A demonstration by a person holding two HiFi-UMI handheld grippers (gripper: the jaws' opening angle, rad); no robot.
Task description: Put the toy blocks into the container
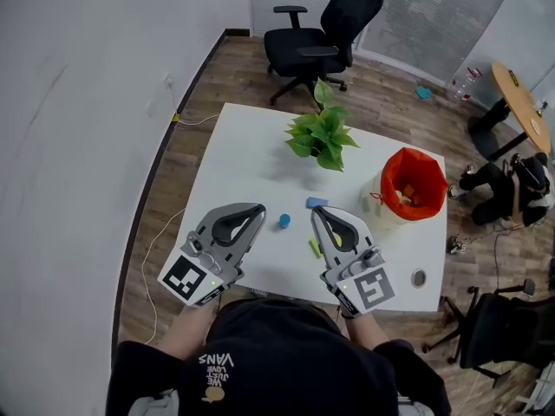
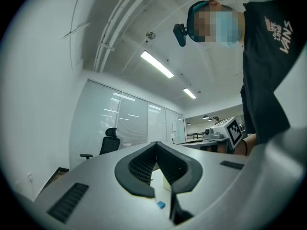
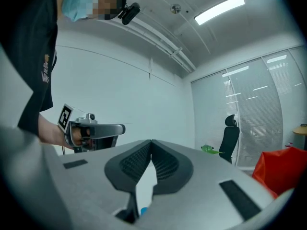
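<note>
you are wearing a black shirt [image 1: 286, 341] whose pale print [image 1: 217, 360] is reading "vans", showing upside down in the head view; the smaller words beside it are coming out too small to read. a square black-and-white coded marker [image 1: 185, 278] is sitting on the left gripper [image 1: 257, 209], a second marker [image 1: 368, 288] on the right gripper [image 1: 317, 211].

White rectangular table [image 1: 251, 159]. Green leafy plant [image 1: 323, 137], far. Orange-red lined container [image 1: 414, 183], right. Near: round blue block [image 1: 284, 221], flat pale-blue block [image 1: 316, 203], yellow-green block [image 1: 315, 248]. Grey left gripper [image 1: 258, 208] and right gripper [image 1: 316, 211] carry black-and-white square markers.
</note>
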